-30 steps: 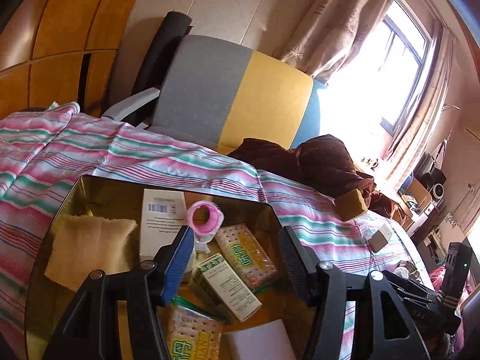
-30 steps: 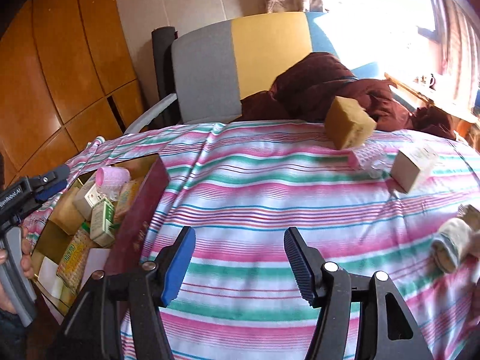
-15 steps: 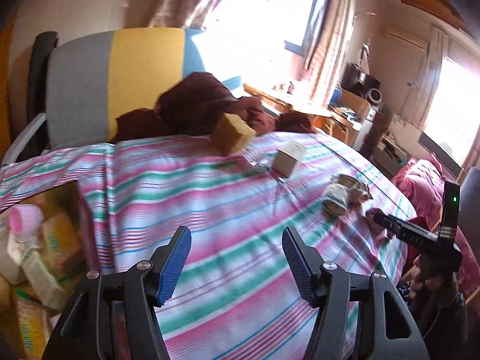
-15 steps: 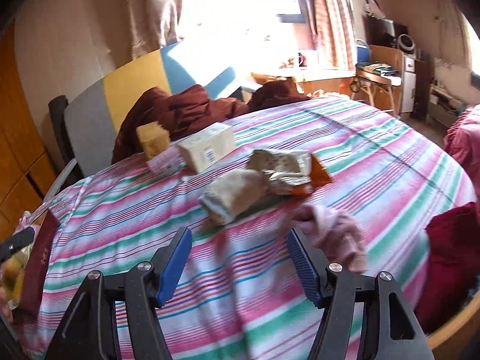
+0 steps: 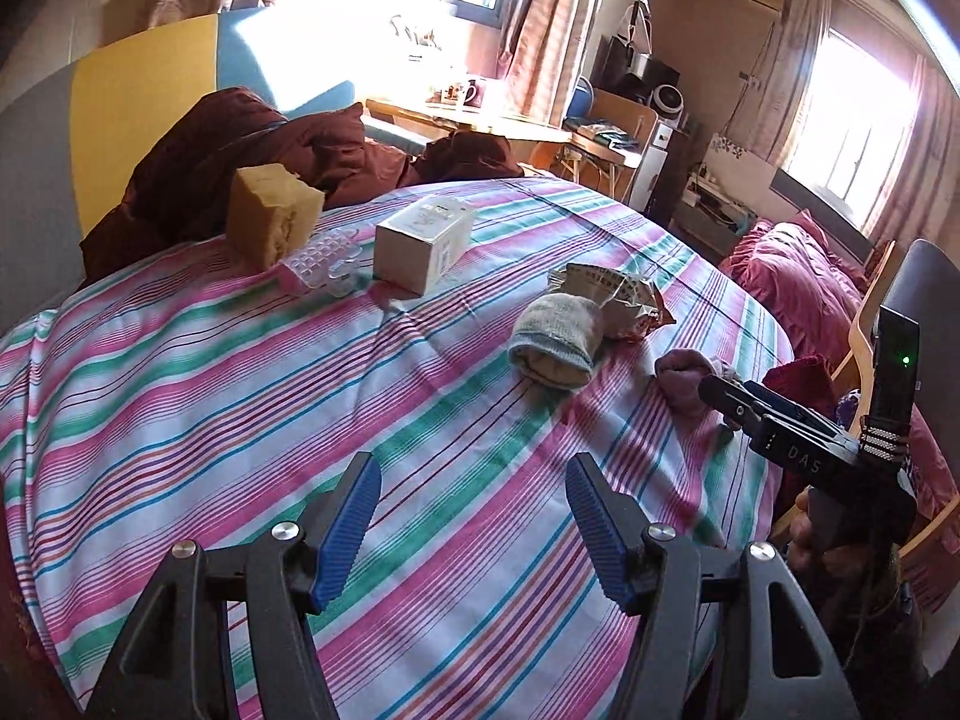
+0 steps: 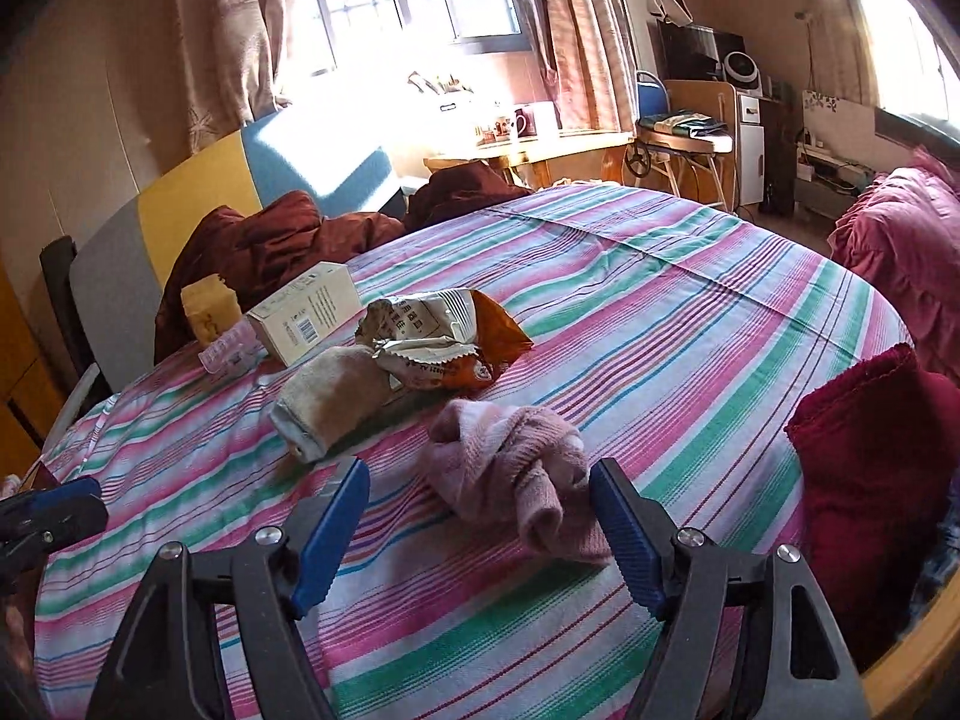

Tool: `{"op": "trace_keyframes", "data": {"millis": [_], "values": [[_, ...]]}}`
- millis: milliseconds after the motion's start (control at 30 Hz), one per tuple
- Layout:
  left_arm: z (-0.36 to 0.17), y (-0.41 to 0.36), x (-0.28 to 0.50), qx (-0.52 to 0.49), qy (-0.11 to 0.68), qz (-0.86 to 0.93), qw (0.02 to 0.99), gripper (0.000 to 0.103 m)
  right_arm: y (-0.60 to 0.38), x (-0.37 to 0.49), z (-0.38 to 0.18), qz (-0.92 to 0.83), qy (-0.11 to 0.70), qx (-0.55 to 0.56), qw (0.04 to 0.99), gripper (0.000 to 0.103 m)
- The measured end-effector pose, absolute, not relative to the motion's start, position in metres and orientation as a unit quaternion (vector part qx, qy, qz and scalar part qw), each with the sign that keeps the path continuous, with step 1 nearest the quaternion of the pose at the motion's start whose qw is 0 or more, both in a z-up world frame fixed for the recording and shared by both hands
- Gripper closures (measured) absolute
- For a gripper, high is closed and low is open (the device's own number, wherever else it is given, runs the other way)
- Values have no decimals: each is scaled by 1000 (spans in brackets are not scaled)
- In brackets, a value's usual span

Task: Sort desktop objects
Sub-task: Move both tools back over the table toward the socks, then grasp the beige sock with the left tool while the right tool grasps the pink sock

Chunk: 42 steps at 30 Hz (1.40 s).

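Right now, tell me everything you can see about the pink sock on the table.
The pink sock is soft ribbed knit, pale pink, bunched and folded into a loose knot-like wad with one end pointing toward the camera. It lies on the striped tablecloth near the table's edge, just short of the open right hand-held gripper, between its blue fingers in view but not gripped. The beige sock and snack bag lie close behind it.

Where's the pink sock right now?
The pink sock lies bunched on the striped tablecloth between the open right gripper fingers, just in front of the snack packet and beige sock.
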<state>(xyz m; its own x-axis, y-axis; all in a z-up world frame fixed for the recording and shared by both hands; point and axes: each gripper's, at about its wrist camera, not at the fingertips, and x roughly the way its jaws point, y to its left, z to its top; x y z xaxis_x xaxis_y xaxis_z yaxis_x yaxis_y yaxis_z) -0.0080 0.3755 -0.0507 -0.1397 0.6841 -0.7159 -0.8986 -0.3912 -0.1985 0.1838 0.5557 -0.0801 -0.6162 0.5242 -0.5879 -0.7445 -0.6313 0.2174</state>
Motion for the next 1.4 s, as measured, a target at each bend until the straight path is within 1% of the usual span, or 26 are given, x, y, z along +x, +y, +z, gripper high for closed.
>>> {"op": "trace_keyframes", "data": {"millis": [100, 367, 567, 633, 667, 700, 933, 1067, 1167, 1300, 1400], "values": [[-55, 396, -9, -390, 146, 729, 544, 34, 557, 180, -85, 870, 224, -231, 374, 19], [-61, 449, -13, -403, 156, 707, 560, 34, 570, 176, -97, 862, 240, -223, 387, 19], [-71, 486, -15, -407, 162, 693, 573, 33, 579, 175, -106, 860, 262, -221, 379, 20], [-74, 495, -16, -405, 159, 687, 582, 31, 579, 175, -107, 860, 262, -221, 378, 21], [-76, 498, -16, -404, 158, 683, 587, 25, 579, 174, -108, 860, 261, -221, 378, 21], [-78, 501, -17, -402, 157, 682, 591, 21, 579, 173, -108, 860, 260, -221, 378, 21], [-92, 521, -30, -410, 158, 680, 587, 21, 579, 171, -111, 862, 255, -223, 376, 21], [-97, 527, -28, -411, 164, 676, 589, 23, 579, 169, -112, 862, 253, -225, 377, 21], [-100, 529, -24, -411, 168, 672, 593, 33, 579, 169, -112, 861, 252, -226, 379, 23], [-100, 530, -14, -404, 179, 671, 596, 43, 578, 167, -112, 860, 247, -229, 383, 31], [-99, 528, -8, -392, 193, 675, 594, 46, 578, 167, -112, 860, 242, -231, 384, 36]]}}
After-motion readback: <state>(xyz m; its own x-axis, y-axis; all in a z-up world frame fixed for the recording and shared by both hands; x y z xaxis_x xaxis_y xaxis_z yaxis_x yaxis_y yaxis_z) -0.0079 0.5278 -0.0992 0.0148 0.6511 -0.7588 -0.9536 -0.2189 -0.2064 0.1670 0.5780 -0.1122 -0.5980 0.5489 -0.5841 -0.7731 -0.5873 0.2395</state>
